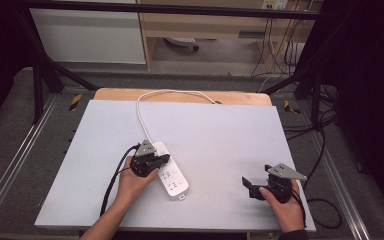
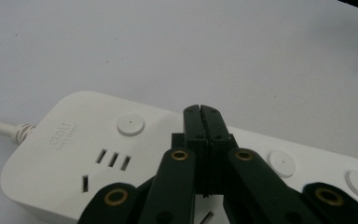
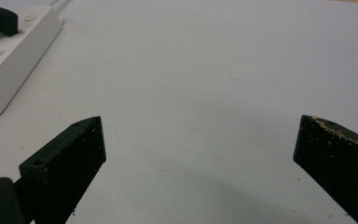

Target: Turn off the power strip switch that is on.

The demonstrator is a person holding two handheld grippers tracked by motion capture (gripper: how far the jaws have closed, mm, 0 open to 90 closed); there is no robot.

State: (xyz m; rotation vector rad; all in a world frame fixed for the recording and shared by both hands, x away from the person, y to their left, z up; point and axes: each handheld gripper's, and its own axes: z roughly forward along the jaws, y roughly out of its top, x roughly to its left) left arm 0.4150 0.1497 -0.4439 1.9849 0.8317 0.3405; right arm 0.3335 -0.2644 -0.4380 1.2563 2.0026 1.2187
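A white power strip (image 1: 169,172) lies on the pale board (image 1: 215,130), its white cord (image 1: 145,107) looping off toward the far edge. My left gripper (image 1: 164,159) rests over the strip's far end with its jaws shut together and nothing between them. In the left gripper view the closed tips of my left gripper (image 2: 201,112) sit above the power strip (image 2: 74,144), between two round switch buttons (image 2: 130,124). My right gripper (image 1: 246,184) hovers low over bare board at the near right, jaws wide apart and empty, as my right gripper (image 3: 198,140) shows up close.
The board lies on a wooden table (image 1: 180,95) inside a black frame (image 1: 45,65). Cables (image 1: 320,150) run along the right side. In the right gripper view the power strip (image 3: 14,51) lies at the upper left.
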